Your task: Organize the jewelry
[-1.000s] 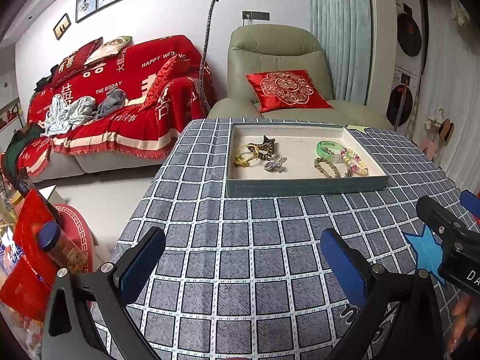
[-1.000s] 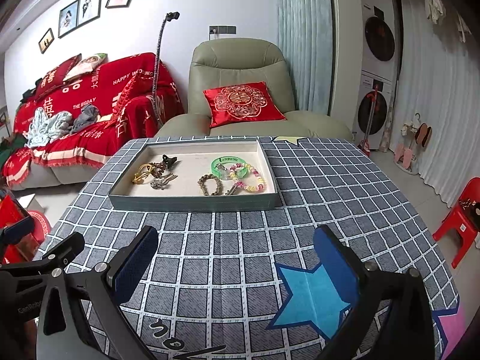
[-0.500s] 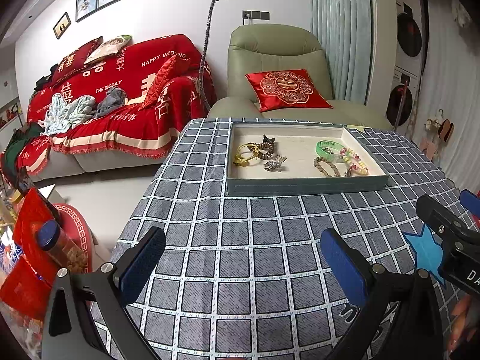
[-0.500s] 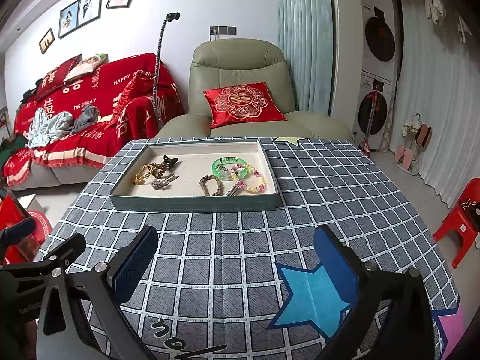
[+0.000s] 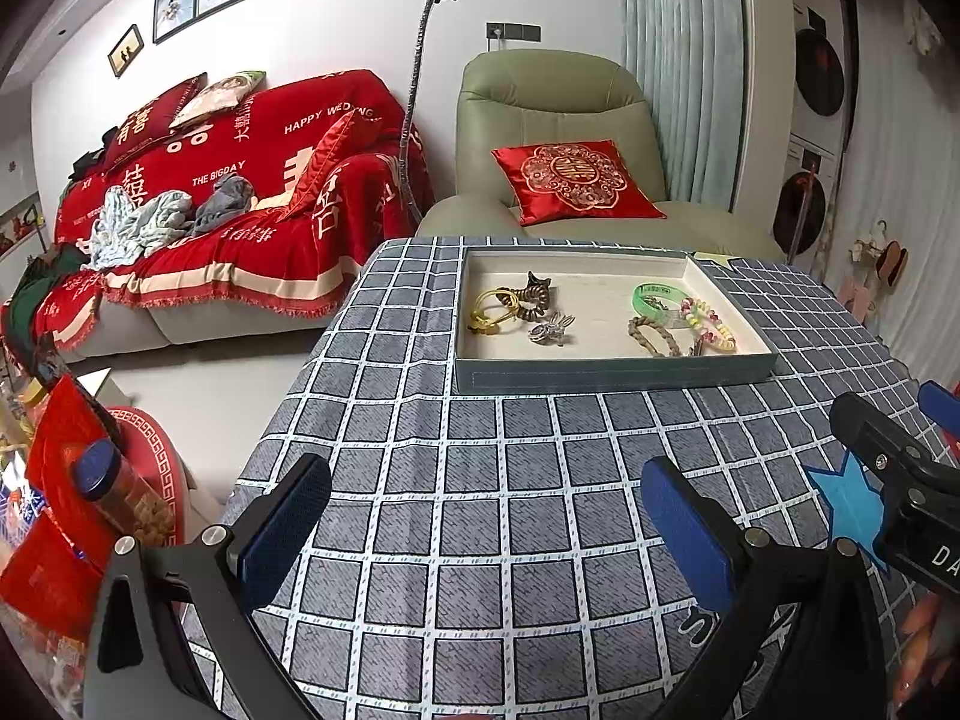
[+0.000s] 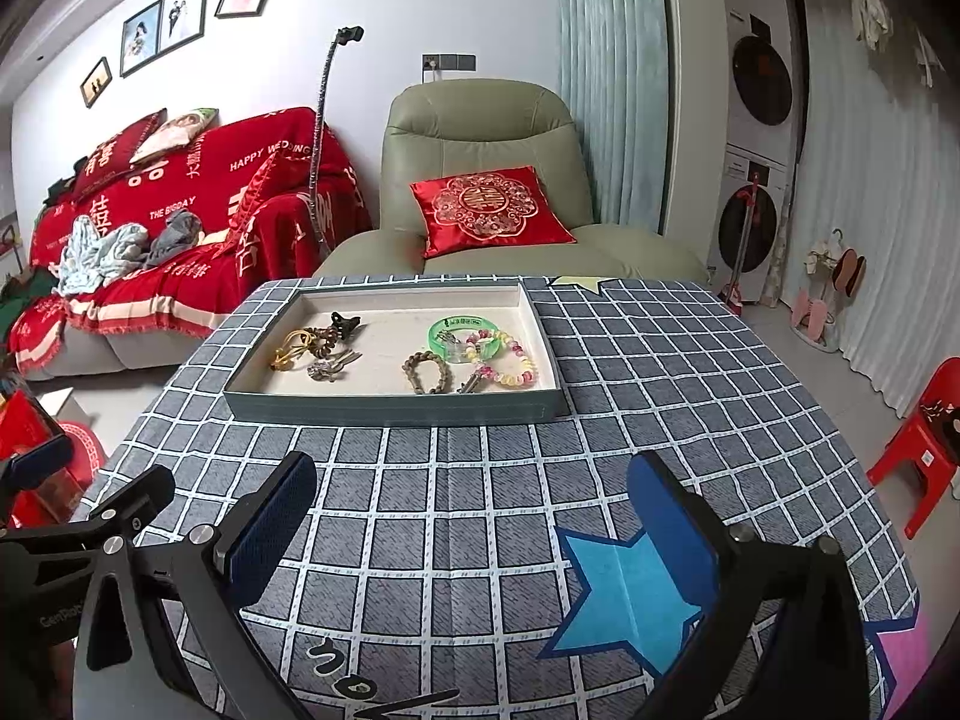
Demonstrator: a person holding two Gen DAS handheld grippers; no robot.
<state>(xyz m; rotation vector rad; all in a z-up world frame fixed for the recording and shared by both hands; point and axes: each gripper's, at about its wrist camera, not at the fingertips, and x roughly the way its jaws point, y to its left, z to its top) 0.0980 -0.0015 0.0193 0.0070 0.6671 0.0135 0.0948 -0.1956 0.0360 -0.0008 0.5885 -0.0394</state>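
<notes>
A shallow grey-green tray [image 5: 612, 373] [image 6: 393, 407] with a cream lining sits at the far side of the checked tablecloth. In its left half lie a yellow hair tie [image 5: 493, 307] [image 6: 292, 347], a dark claw clip [image 5: 536, 295] [image 6: 343, 322] and a silver brooch [image 5: 551, 327] [image 6: 327, 367]. Its right half holds a green bangle [image 5: 659, 296] [image 6: 461, 335], a brown bead bracelet [image 5: 654, 336] [image 6: 427, 373] and a pastel bead bracelet [image 5: 709, 324] [image 6: 510, 359]. My left gripper [image 5: 486, 531] and right gripper [image 6: 471, 525] hover open and empty over the near cloth, well short of the tray.
The table's left edge drops to the floor, where red packets and a jar [image 5: 117, 489] stand. A green armchair [image 6: 486, 180] and a red-covered sofa [image 5: 240, 192] are behind the table. A red stool [image 6: 921, 441] stands to the right. Blue star patches [image 6: 630, 591] mark the cloth.
</notes>
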